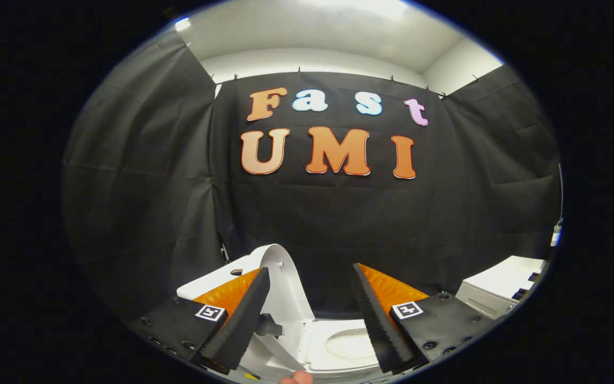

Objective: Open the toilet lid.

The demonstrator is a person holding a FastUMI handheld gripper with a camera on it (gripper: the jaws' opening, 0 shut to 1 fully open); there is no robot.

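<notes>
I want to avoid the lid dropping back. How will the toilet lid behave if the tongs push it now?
The toilet lid looks like rigid, smooth plastic, so it should swing as one piece and may slip on contact. It stands raised beside the open tongs, above the seat; if short of vertical, it might fall shut.

white toilet lid (280, 282) raised upright, just beyond gripper (311, 278), fingers apart

I am seeing the toilet lid (280, 288) standing upright beside the left finger, the seat (347, 341) lying between the fingers.
</notes>
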